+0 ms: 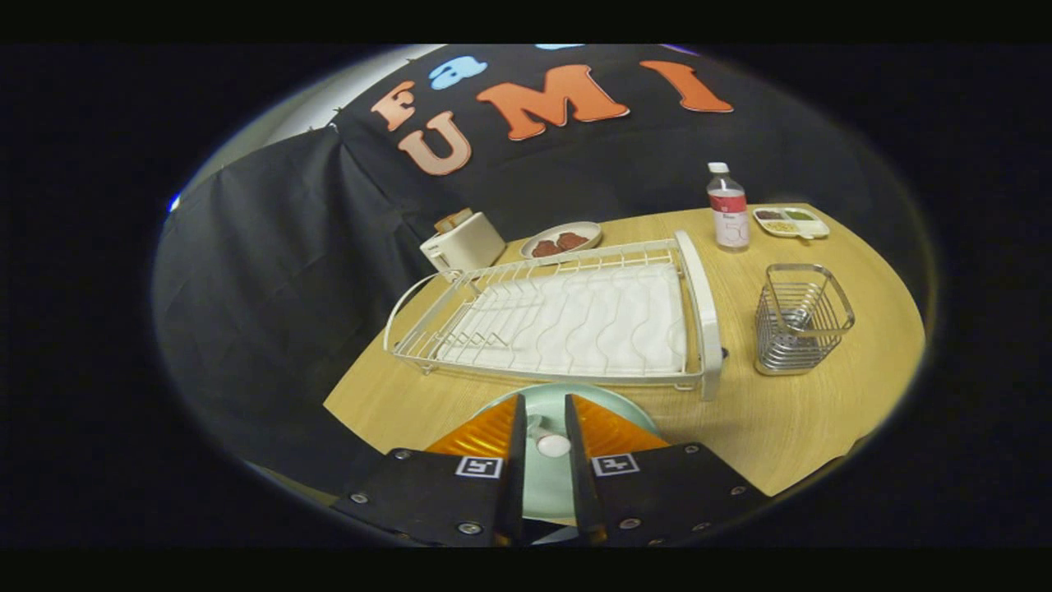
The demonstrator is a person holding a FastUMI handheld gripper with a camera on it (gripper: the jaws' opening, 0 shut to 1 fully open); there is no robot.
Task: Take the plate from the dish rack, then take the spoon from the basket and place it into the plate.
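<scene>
On the round wooden table (789, 427) the white dish rack (567, 321) stood beyond the fingers and the wire basket (801, 319) beside it. Our gripper (542, 436) pinched a white spoon (549, 442) over the pale green plate (546, 485) below. We judged it best to lower gently, then release.

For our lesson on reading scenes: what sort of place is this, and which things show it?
Probably a staged kitchen tabletop in a booth: a dish rack, a toaster and a wire basket stand on a wooden table before black cloth.
</scene>
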